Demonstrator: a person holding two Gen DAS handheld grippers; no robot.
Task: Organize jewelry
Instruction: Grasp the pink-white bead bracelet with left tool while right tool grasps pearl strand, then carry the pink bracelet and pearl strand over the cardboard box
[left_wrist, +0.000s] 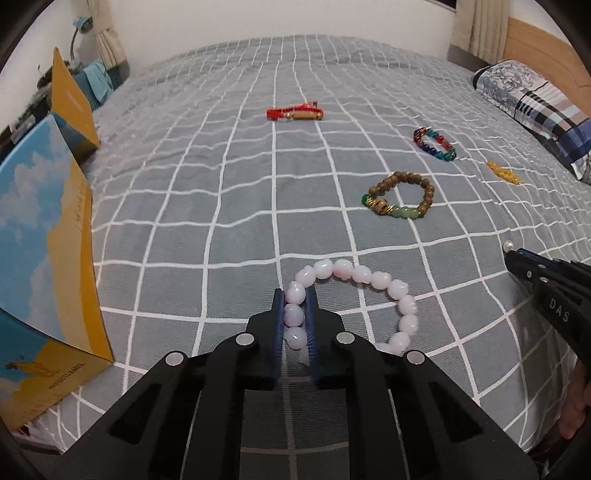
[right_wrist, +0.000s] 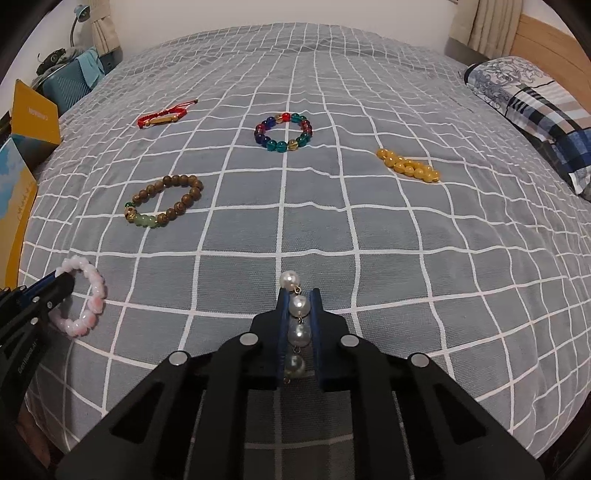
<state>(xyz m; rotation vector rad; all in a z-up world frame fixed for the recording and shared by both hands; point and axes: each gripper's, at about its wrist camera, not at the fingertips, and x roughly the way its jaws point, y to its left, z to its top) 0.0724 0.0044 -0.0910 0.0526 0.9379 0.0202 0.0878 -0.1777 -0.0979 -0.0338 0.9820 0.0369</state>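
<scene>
Now the left gripper pinches a pale pink round-bead bracelet on the grey checked bedspread; beside it, the right gripper clamps a white pearl chain.

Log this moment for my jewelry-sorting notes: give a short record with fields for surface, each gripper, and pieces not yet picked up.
surface: grey bedspread with white grid lines
left gripper: shut on pale pink beaded bracelet
right gripper: shut on white pearl strand
loose pieces: brown wooden bead bracelet with green stones; multicoloured glass bead bracelet; yellow bead bracelet; red braided cord bracelet
at left edge: blue and yellow cardboard box
</scene>
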